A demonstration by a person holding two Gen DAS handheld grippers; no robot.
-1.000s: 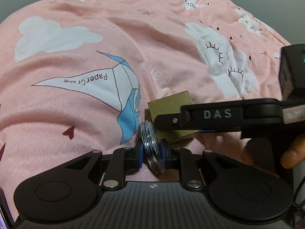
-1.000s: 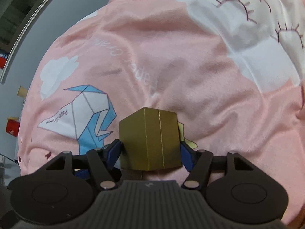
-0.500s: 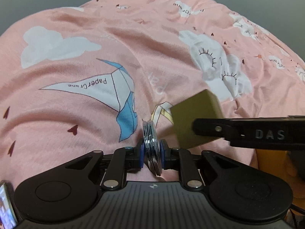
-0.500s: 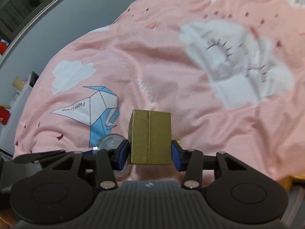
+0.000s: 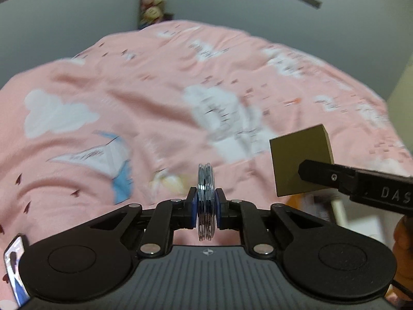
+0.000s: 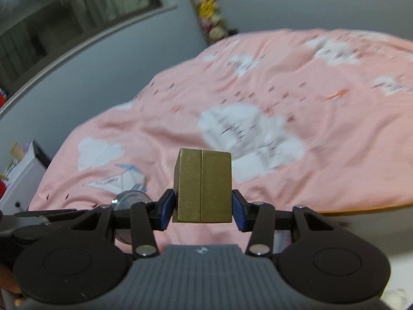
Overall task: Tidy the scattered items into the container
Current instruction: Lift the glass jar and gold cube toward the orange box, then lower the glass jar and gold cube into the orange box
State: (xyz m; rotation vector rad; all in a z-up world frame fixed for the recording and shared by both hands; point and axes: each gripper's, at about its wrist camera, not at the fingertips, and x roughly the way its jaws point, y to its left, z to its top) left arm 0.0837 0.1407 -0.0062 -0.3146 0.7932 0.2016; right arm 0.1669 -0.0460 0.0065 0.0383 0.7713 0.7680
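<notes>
A thin round silver disc [image 5: 205,180] stands on edge between the blue pads of my left gripper [image 5: 205,202]. Its jaws are closing, and the pads press on the disc. It hangs above the pink quilt [image 5: 116,118]. My right gripper [image 6: 202,208] is shut on a small gold box [image 6: 202,186], also held clear of the quilt. In the left wrist view the gold box [image 5: 296,160] floats to the right, with a black finger [image 5: 335,178] of the right gripper across it. In the right wrist view the silver disc [image 6: 129,199] shows low on the left. No container is clearly in view.
The quilt [image 6: 284,103], printed with clouds and a paper crane, covers a bed with a wooden edge [image 6: 361,208] at the right. A phone [image 5: 15,271] lies at the lower left. A white cabinet [image 6: 23,175] stands left of the bed. A hand [image 5: 402,235] holds the right gripper.
Both grippers have risen off the quilt with their items. The right gripper closed on the gold box, then carried it up and to the right of the left gripper. Both views tilted up toward the wall.
</notes>
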